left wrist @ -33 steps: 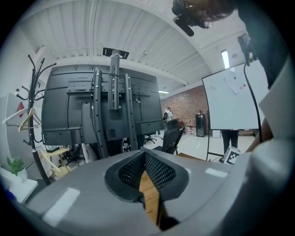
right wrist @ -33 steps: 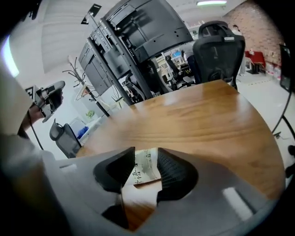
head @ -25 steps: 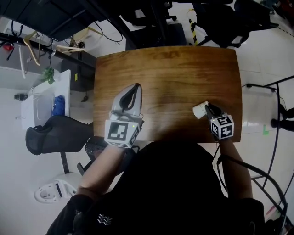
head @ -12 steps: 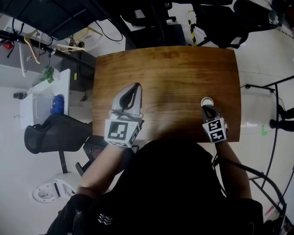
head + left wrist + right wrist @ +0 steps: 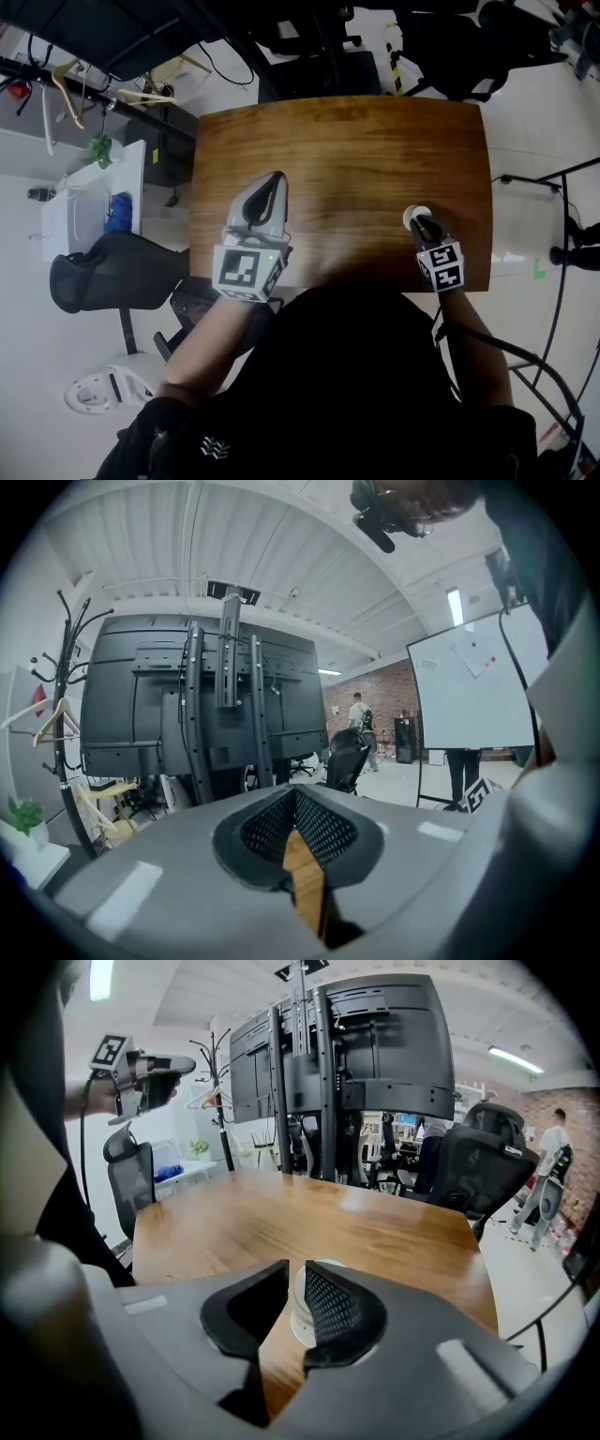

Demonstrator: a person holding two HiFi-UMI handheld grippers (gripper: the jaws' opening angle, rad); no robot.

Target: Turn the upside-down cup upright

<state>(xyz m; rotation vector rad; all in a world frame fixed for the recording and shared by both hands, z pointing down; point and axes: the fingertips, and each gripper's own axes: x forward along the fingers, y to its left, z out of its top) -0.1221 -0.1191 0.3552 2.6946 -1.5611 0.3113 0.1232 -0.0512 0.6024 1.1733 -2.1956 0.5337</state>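
The white cup [image 5: 416, 215] stands on the wooden worktop [image 5: 347, 150] near its right edge, on the side closer to the person. From the head view its round rim faces up, so it reads as upright.

The right tongs [image 5: 424, 223] slope down towards the cup, with their tips right at its near side. In the right gripper view the jaws stand a narrow gap apart, having just been opening. The cup's white wall shows in that gap, just past the tips. The mesh pads [image 5: 333, 1307] do not press on it, so the cup is free of any grip.

The left tongs [image 5: 295, 791] are held over the left half of the worktop, well apart from the cup and pointing roughly level. Their jaws meet at the tips and hold nothing; only a wedge of wood grain shows behind them.
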